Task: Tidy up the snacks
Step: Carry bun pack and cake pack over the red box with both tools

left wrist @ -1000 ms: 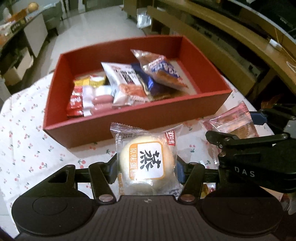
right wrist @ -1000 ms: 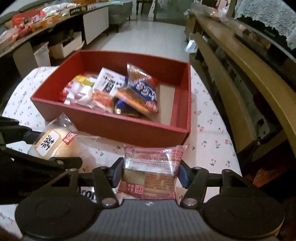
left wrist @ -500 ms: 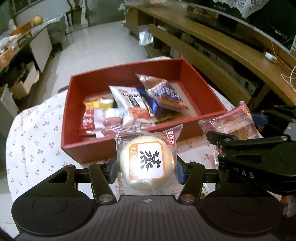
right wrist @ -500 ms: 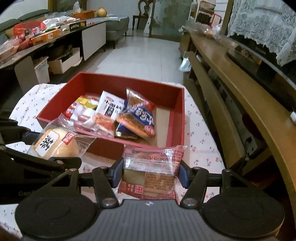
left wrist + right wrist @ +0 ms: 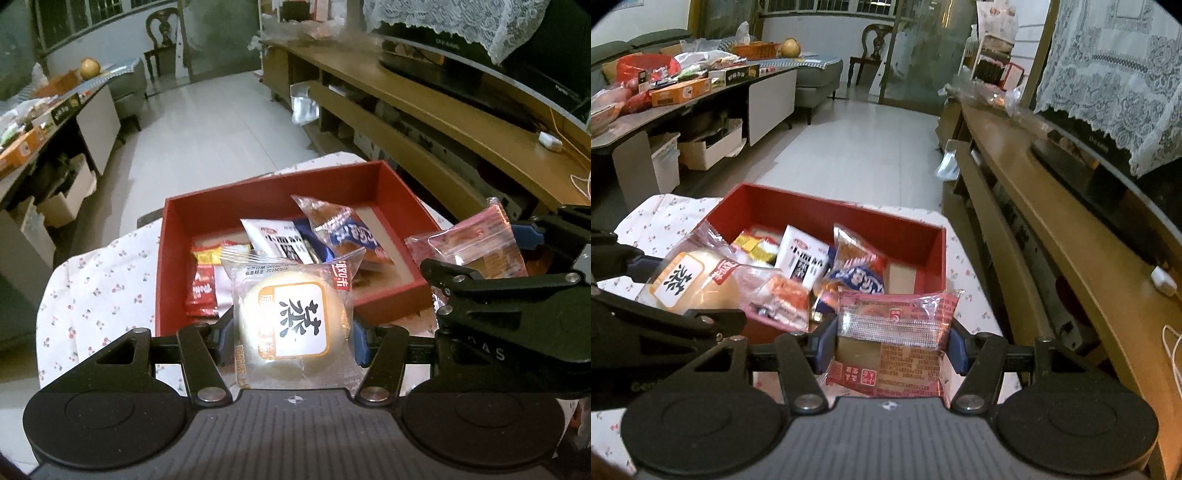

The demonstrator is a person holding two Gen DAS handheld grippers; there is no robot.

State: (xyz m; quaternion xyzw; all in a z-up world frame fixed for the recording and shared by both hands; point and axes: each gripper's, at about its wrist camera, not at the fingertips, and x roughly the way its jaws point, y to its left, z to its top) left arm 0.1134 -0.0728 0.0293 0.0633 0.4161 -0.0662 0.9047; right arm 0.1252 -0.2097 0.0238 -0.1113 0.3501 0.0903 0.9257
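Left gripper [image 5: 291, 345] is clamped on a wrapped round steamed cake [image 5: 293, 325], right gripper [image 5: 892, 349] pinches a red-wrapped pastry [image 5: 892, 339]. Both snacks hang in the air near the red box [image 5: 384, 306] of snacks on the cherry-print tablecloth [image 5: 96, 295].

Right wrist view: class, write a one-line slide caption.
Right hand-held gripper grips a red-wrapped cake above the flowered tablecloth, facing the red snack box.

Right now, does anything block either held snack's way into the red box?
Nothing visible does. The bun pack in the left gripper and the red cake pack in the right gripper face the red box, open-topped, bare floor at its right.
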